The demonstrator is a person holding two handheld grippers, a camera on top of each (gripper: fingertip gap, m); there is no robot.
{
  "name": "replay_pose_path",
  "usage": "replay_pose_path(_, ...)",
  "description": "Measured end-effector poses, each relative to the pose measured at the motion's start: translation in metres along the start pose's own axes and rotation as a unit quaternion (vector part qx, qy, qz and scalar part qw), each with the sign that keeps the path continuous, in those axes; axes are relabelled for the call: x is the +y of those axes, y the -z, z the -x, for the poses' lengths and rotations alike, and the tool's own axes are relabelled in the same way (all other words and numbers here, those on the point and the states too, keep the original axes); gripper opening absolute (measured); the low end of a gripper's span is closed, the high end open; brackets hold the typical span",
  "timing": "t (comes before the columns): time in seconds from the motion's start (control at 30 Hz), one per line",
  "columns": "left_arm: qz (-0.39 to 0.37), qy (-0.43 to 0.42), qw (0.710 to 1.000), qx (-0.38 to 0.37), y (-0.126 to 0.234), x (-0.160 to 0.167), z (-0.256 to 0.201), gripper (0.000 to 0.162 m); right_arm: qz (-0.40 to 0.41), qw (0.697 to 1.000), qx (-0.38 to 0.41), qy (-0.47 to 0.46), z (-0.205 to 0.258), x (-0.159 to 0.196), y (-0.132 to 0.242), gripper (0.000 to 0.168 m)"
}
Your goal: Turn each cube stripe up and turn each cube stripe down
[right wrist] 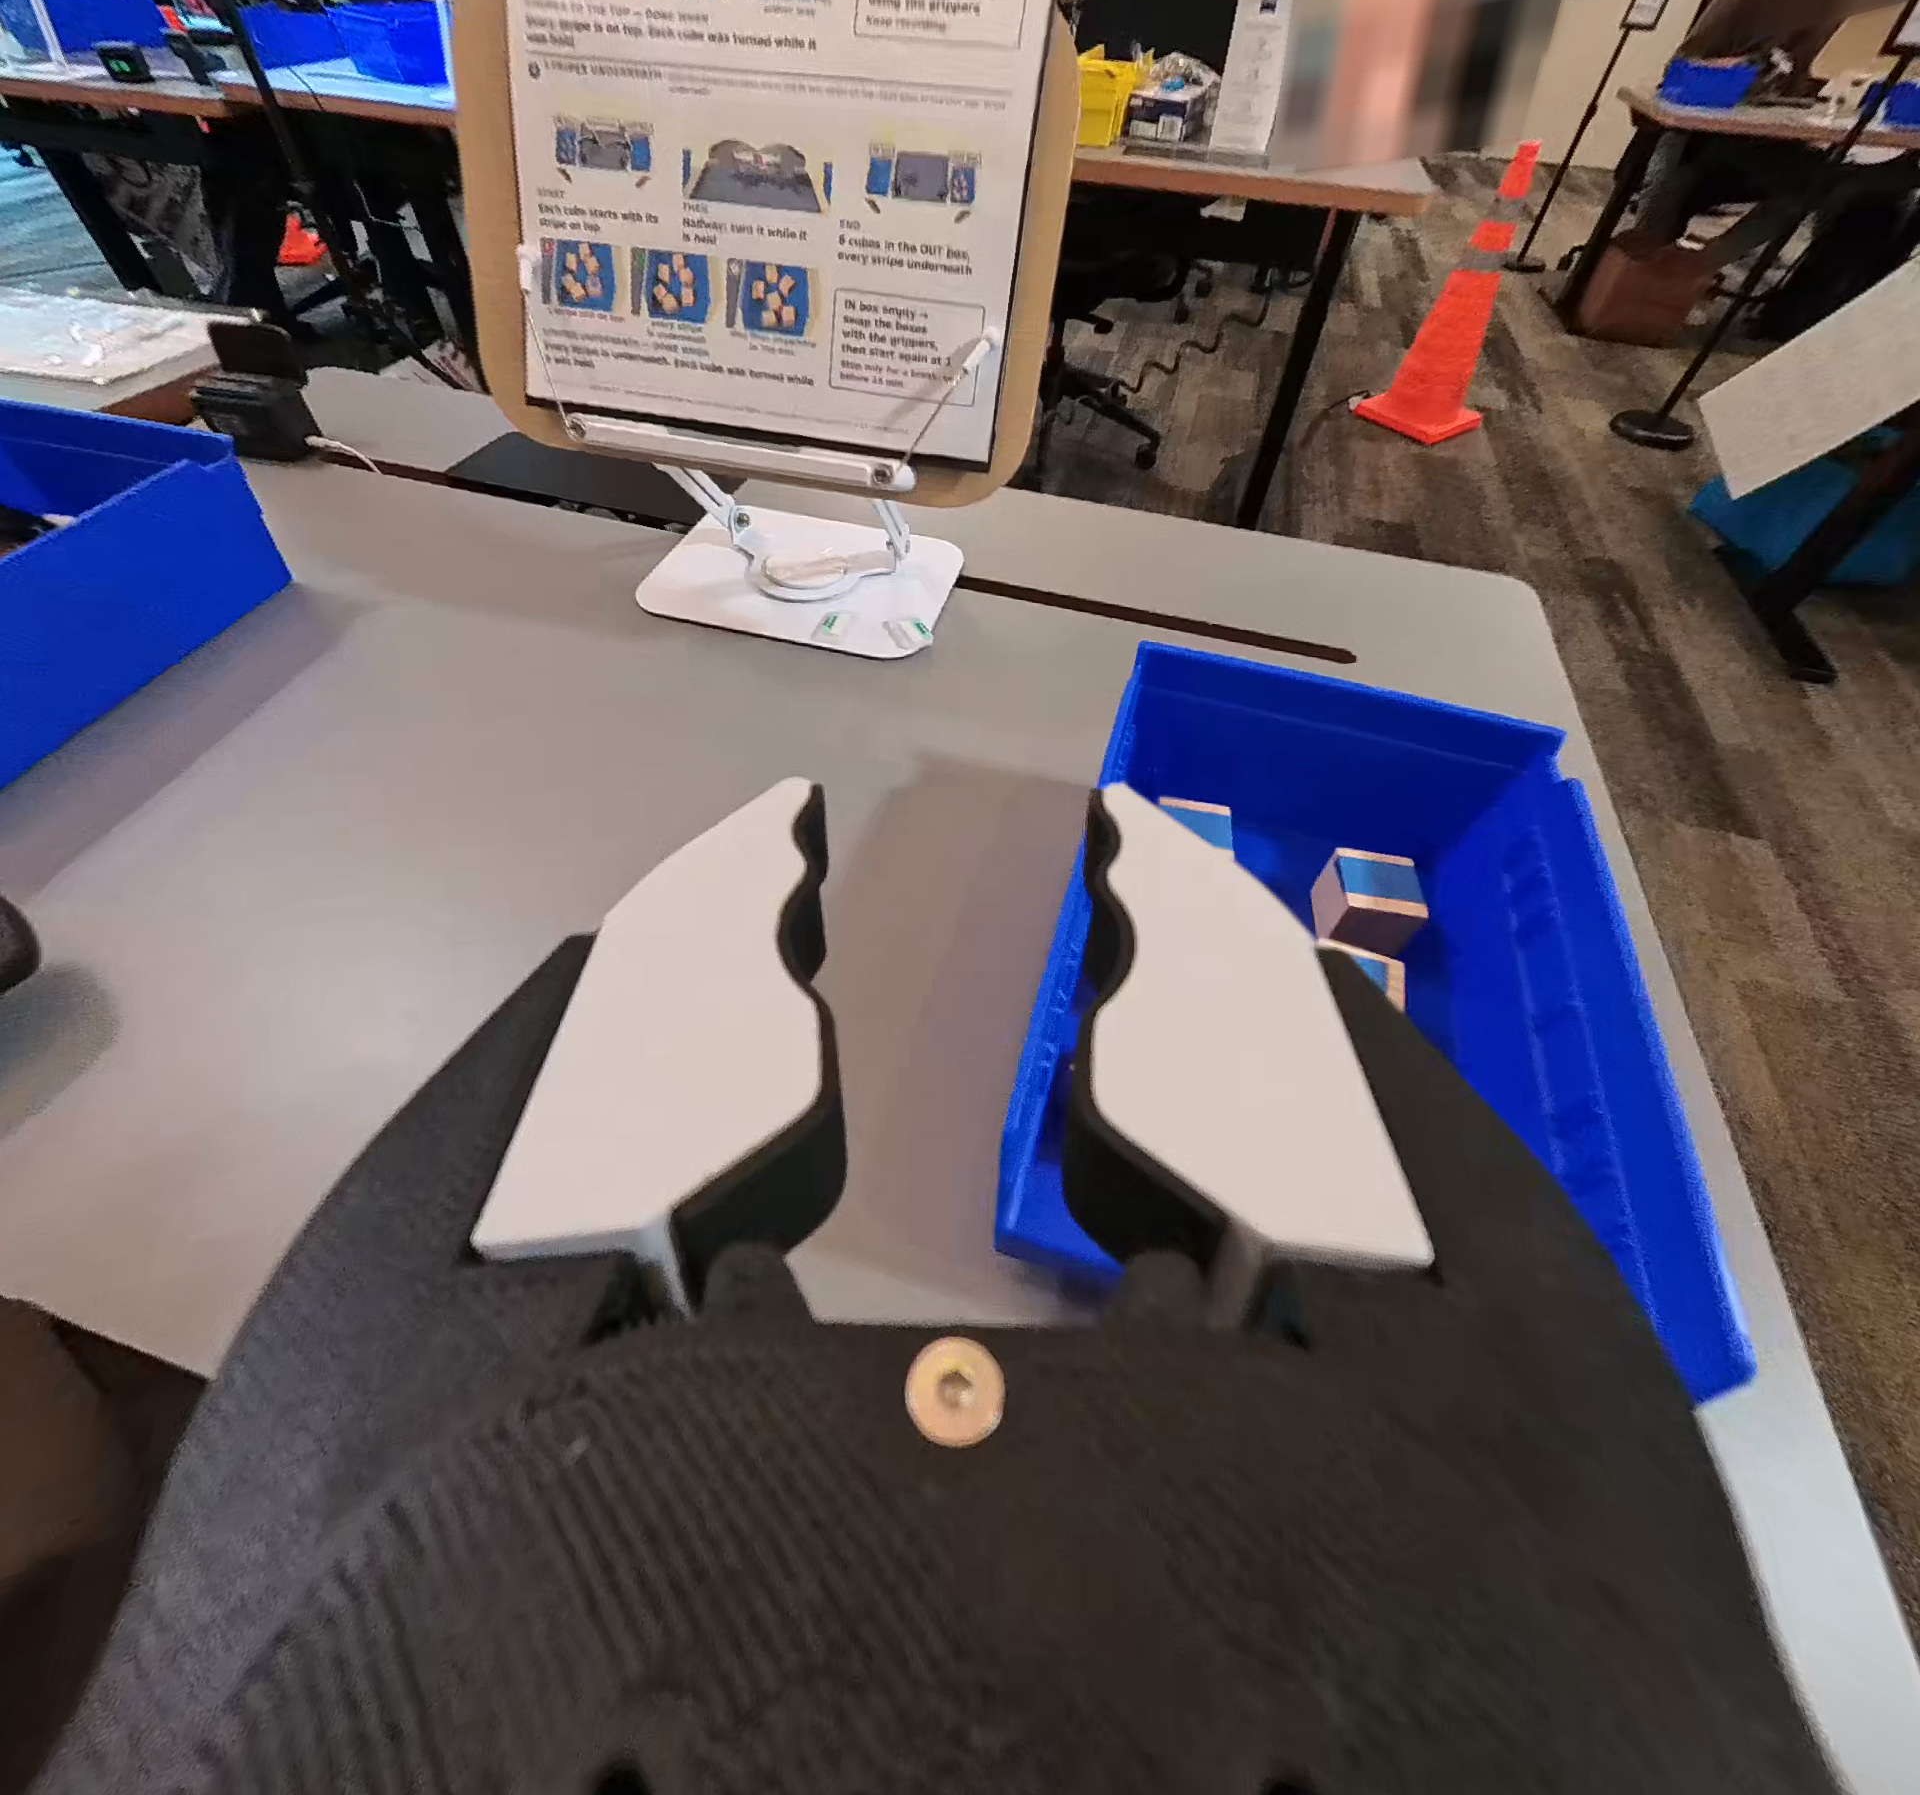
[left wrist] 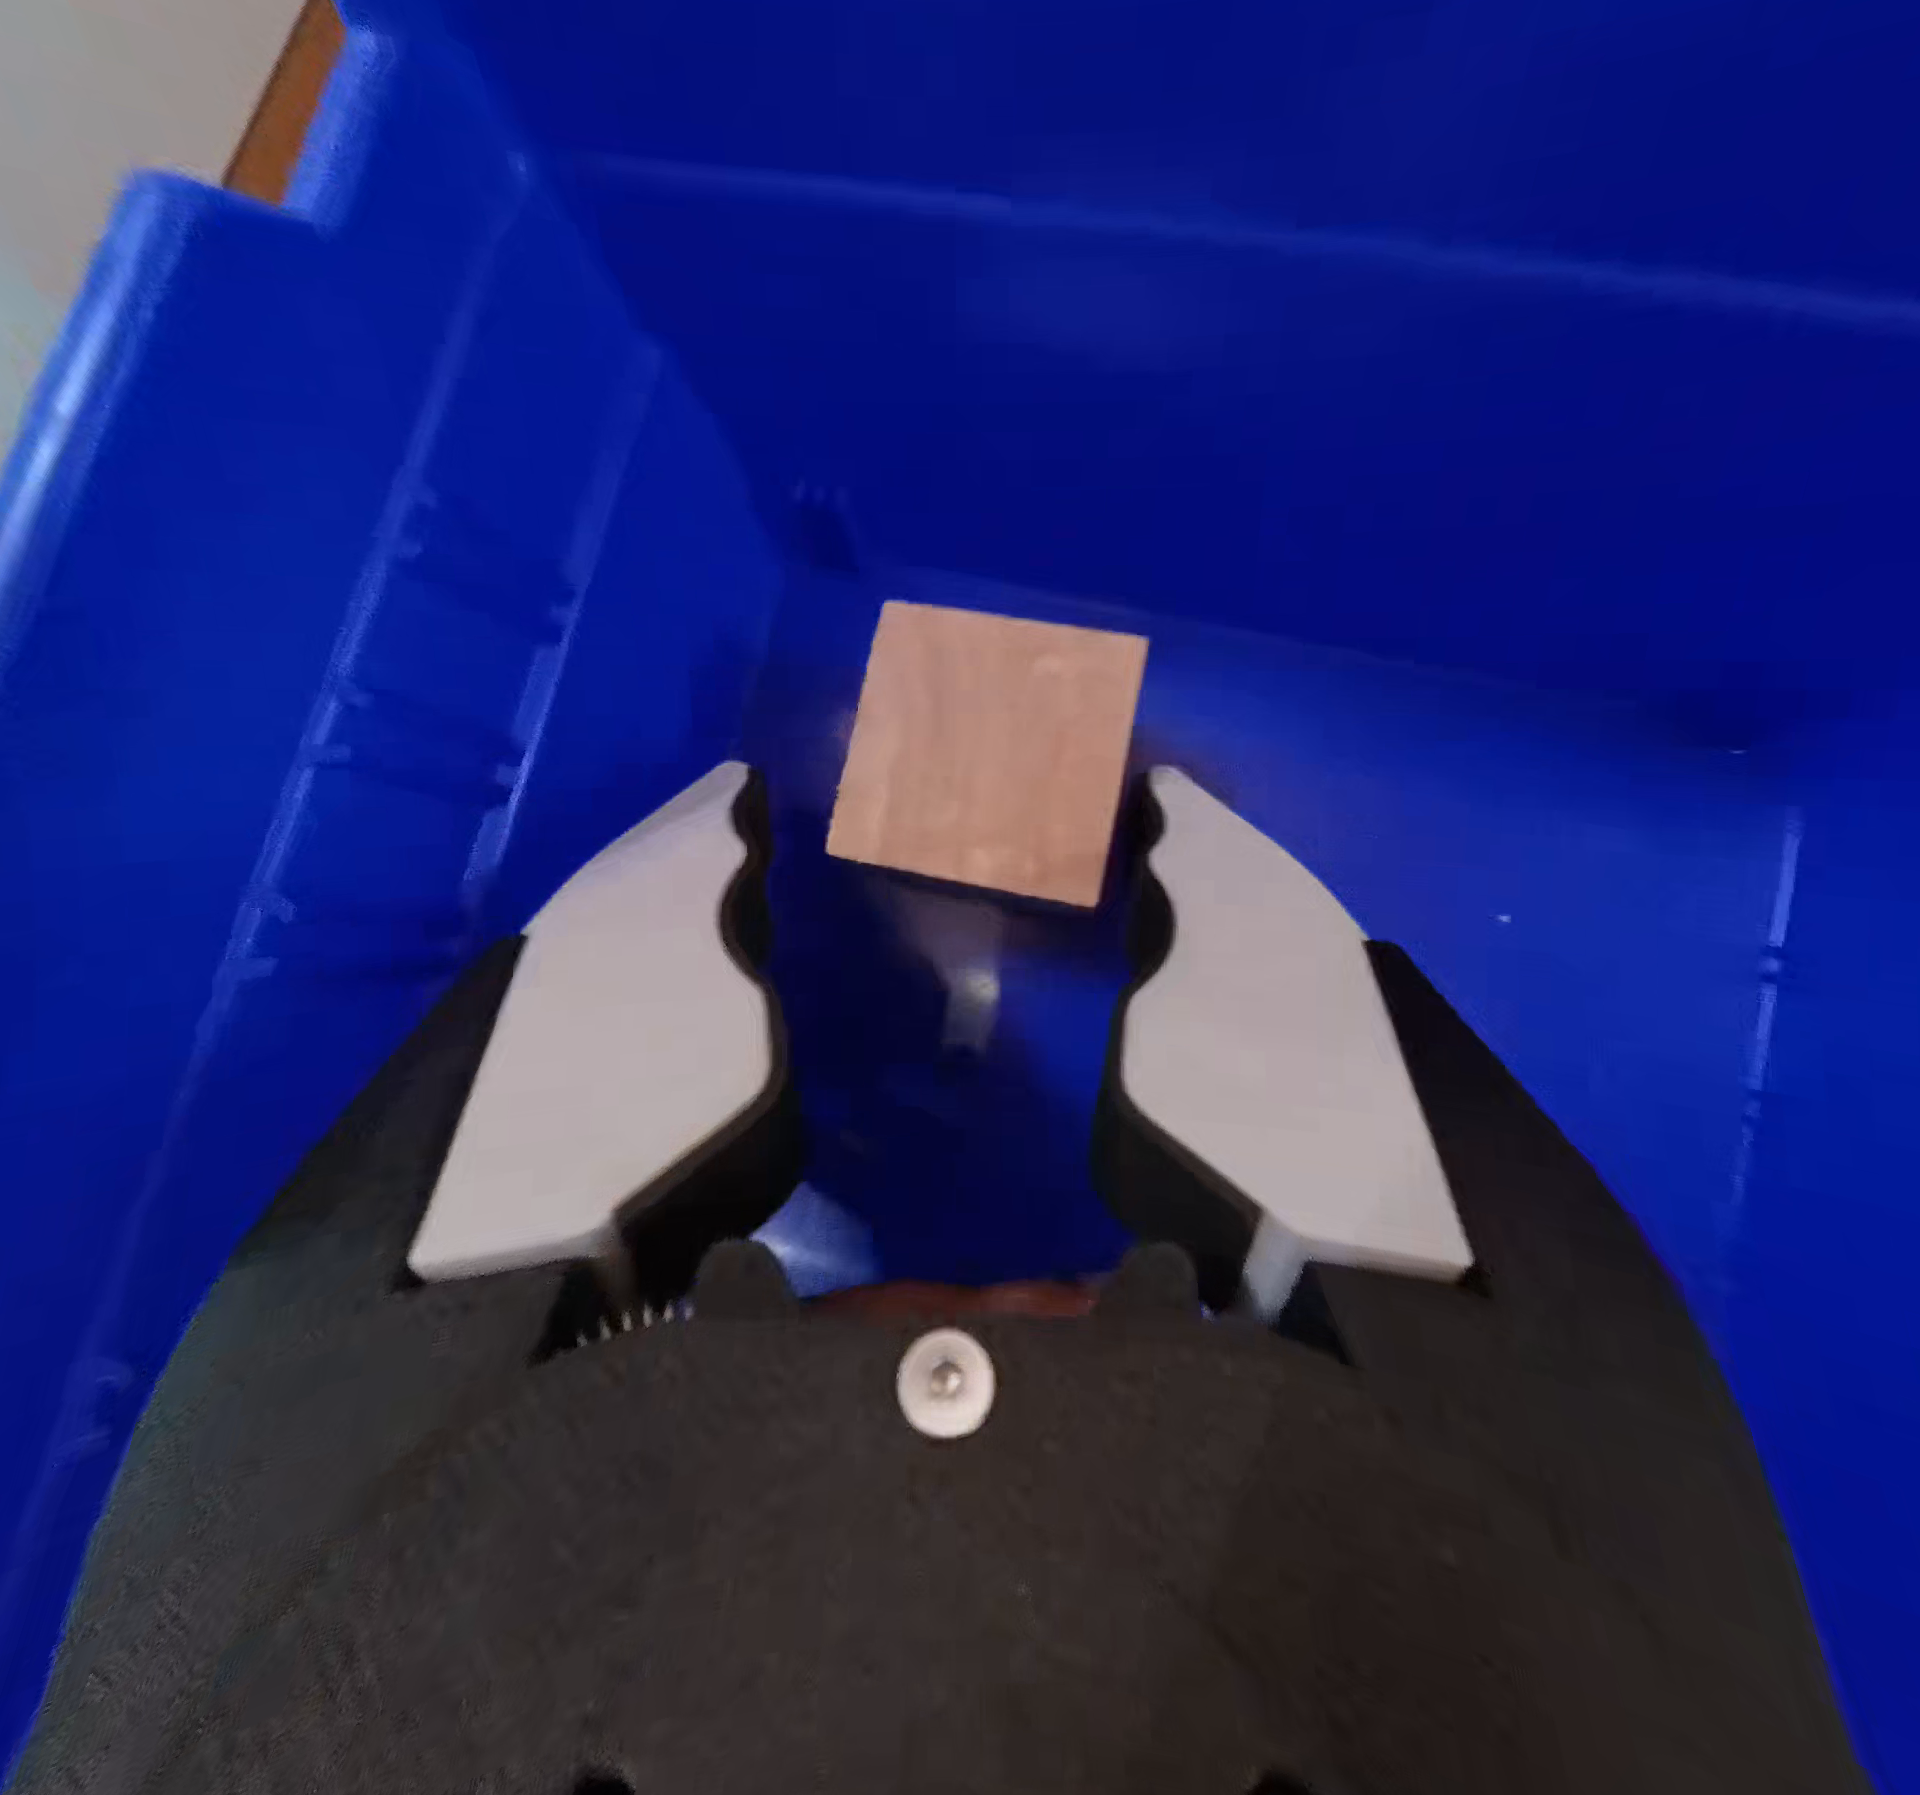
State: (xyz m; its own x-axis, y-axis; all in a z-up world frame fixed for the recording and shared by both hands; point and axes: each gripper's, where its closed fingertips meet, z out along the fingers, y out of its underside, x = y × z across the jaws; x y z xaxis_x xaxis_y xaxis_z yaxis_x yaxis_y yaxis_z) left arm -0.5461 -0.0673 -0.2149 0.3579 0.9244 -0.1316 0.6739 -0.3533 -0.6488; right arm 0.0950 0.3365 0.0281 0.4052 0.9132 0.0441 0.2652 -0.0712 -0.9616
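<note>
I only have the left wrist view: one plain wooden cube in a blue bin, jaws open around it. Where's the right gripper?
Observer: The right gripper hangs open and empty above the grey table.
Operator: Other cubes anywhere?
Observer: Yes, striped cubes lie in a second blue bin, just right of that gripper.
Operator: Which way are their stripes?
Observer: The clearest one shows its blue stripe on top; the others are partly hidden by the gripper.
</note>
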Motion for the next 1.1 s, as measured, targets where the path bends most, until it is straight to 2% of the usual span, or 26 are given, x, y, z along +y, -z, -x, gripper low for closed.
replay_pose_path(0.03,0.005,0.0,1.0,0.009,-0.001,0.001,-0.003,0.052,-0.007,1.0,-0.001,0.0,0.003,-0.004,0.004,0.048)
replay_pose_path(0.1,-0.02,0.013,0.998,0.054,0.009,-0.011,-0.015,0.05,-0.019,1.0,-0.005,0.004,0.009,-0.012,0.009,0.048)
replay_pose_path(0.17,-0.07,0.042,0.991,0.102,0.035,-0.036,-0.025,0.048,-0.027,1.0,-0.01,0.013,0.017,-0.017,0.011,0.048)
replay_pose_path(0.23,-0.149,0.077,0.971,0.171,0.079,-0.069,-0.036,0.048,-0.027,0.999,-0.015,0.026,0.026,-0.019,0.009,0.047)
replay_pose_path(0.3,-0.232,0.119,0.926,0.274,0.141,-0.102,-0.054,0.047,-0.025,0.999,-0.018,0.043,0.035,-0.02,0.006,0.047)
replay_pose_path(0.33,-0.27,0.137,0.89,0.341,0.178,-0.116,-0.066,0.046,-0.026,0.998,-0.017,0.054,0.039,-0.021,0.004,0.046)
replay_pose_path(0.4,-0.313,0.161,0.8,0.487,0.257,-0.133,-0.093,0.046,-0.038,0.996,-0.013,0.081,0.046,-0.025,-0.001,0.043)
replay_pose_path(0.5,-0.305,0.16,0.637,0.69,0.371,-0.128,-0.136,0.046,-0.067,0.992,-0.015,0.106,0.06,-0.031,-0.011,0.04)
replay_pose_path(0.57,-0.268,0.158,0.538,0.783,0.427,-0.113,-0.162,0.046,-0.086,0.99,-0.037,0.104,0.075,-0.034,-0.018,0.043)
replay_pose_path(0.67,-0.169,0.16,0.402,0.886,0.489,-0.077,-0.207,0.046,-0.133,0.983,-0.073,0.103,0.102,-0.045,-0.024,0.057)
replay_pose_path(0.73,-0.086,0.15,0.329,0.928,0.516,-0.046,-0.241,0.046,-0.162,0.976,-0.081,0.119,0.116,-0.05,-0.026,0.062)
replay_pose_path(0.77,-0.055,0.148,0.31,0.938,0.524,-0.031,-0.258,0.047,-0.177,0.972,-0.082,0.13,0.122,-0.052,-0.027,0.064)
replay_pose_path(0.8,-0.032,0.148,0.306,0.94,0.528,-0.017,-0.275,0.047,-0.193,0.967,-0.086,0.14,0.128,-0.054,-0.027,0.066)
replay_pose_path(0.9,0.014,0.155,0.322,0.934,0.527,0.019,-0.317,0.047,-0.253,0.941,-0.14,0.174,0.162,-0.062,-0.015,0.073)
replay_pose_path(0.97,0.045,0.173,0.314,0.933,0.525,0.034,-0.332,0.047,-0.306,0.91,-0.193,0.202,0.191,-0.066,0.002,0.079)
replay_pose_path(1.03,0.069,0.19,0.314,0.928,0.522,0.047,-0.344,0.047,-0.359,0.885,-0.188,0.23,0.205,-0.07,0.015,0.065)
replay_pose_path(1.1,0.096,0.199,0.334,0.916,0.518,0.06,-0.357,0.047,-0.395,0.868,-0.153,0.261,0.208,-0.071,0.02,0.053)
